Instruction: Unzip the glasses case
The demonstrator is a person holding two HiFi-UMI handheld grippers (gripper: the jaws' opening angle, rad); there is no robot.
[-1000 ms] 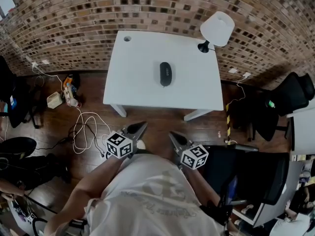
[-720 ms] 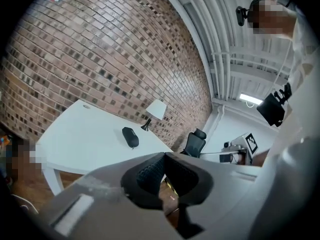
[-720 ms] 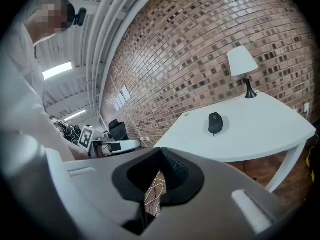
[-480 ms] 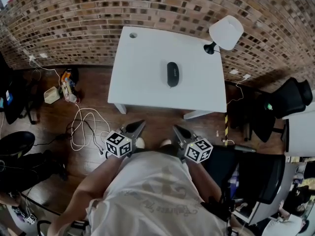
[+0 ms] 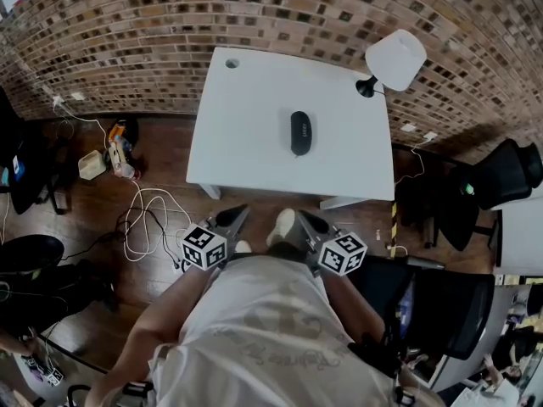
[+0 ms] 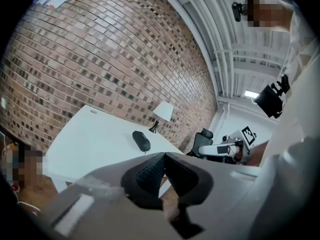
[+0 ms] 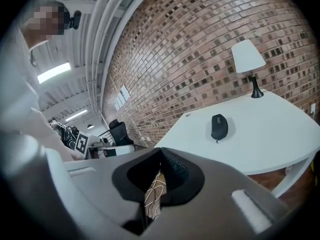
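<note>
The black glasses case [image 5: 300, 133] lies in the middle of the white desk [image 5: 246, 117], in the upper middle of the head view. A white lamp [image 5: 394, 59] stands at the desk's upper right corner. Lower down, over the wood floor [image 5: 170, 172] and well apart from the desk, the left gripper [image 5: 240, 212] and the right gripper [image 5: 304, 219] both have their jaws pressed together, with nothing in them.

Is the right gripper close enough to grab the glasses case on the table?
Probably not yet: the right gripper hangs over the floor, short of the table, with the glasses case near its middle. Nothing blocks the way; the lamp stands at a corner.
</note>
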